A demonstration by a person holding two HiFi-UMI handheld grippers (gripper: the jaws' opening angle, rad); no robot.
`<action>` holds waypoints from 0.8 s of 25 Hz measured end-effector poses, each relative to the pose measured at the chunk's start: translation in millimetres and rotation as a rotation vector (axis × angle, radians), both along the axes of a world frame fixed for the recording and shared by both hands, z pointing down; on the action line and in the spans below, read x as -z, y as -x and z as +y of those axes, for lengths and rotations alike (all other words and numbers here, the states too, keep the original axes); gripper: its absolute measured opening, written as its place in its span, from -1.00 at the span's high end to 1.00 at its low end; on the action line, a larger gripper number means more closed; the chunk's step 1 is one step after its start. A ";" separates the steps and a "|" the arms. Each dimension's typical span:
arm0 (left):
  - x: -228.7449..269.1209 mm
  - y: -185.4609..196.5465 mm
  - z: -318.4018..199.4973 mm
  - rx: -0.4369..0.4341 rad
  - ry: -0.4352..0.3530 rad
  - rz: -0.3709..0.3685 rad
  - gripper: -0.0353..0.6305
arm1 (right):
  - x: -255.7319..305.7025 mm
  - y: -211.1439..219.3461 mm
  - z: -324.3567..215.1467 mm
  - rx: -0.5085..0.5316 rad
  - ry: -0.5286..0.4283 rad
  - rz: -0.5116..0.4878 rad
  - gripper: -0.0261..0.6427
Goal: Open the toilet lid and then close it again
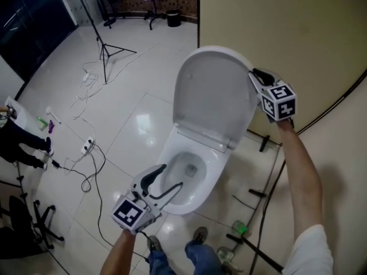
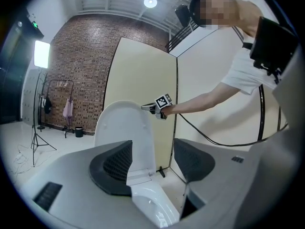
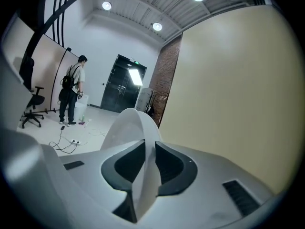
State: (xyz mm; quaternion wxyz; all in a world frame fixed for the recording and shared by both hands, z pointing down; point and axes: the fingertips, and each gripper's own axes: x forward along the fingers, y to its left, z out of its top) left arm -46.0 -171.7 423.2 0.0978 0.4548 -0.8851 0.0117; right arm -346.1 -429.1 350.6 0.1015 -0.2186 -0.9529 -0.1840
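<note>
The white toilet lid [image 1: 212,90] stands raised, nearly upright against the beige wall. My right gripper [image 1: 254,76] is shut on the lid's top right edge. In the right gripper view the thin lid edge [image 3: 131,128] runs between the dark pads [image 3: 169,163], which press on it from both sides. My left gripper [image 1: 174,175] is open and hovers over the front rim of the bowl [image 1: 198,191], holding nothing. In the left gripper view the lid [image 2: 121,123] and the bowl [image 2: 152,204] show through its wide gap, with the right gripper [image 2: 147,108] at the lid's top.
A beige wall panel [image 1: 275,22] stands right behind the lid. A light stand [image 1: 106,50], cables and a power strip [image 1: 87,148] lie on the tiled floor to the left. Black rods and cables [image 1: 255,193] lie right of the bowl. A person [image 3: 71,92] stands far off.
</note>
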 end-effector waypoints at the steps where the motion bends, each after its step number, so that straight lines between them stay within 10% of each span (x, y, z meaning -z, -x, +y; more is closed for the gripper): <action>1: 0.8 0.8 0.6 0.002 -0.003 0.002 0.09 | 0.0 1.0 1.0 -0.001 0.004 0.002 0.72; 9: 25.3 -6.6 25.7 0.037 -0.085 0.050 0.09 | 19.0 -33.8 18.6 -0.006 0.020 -0.030 0.69; 20: 123.2 -63.4 92.1 -0.030 -0.085 -0.063 0.09 | 87.7 -271.5 91.8 0.054 0.138 -0.084 0.68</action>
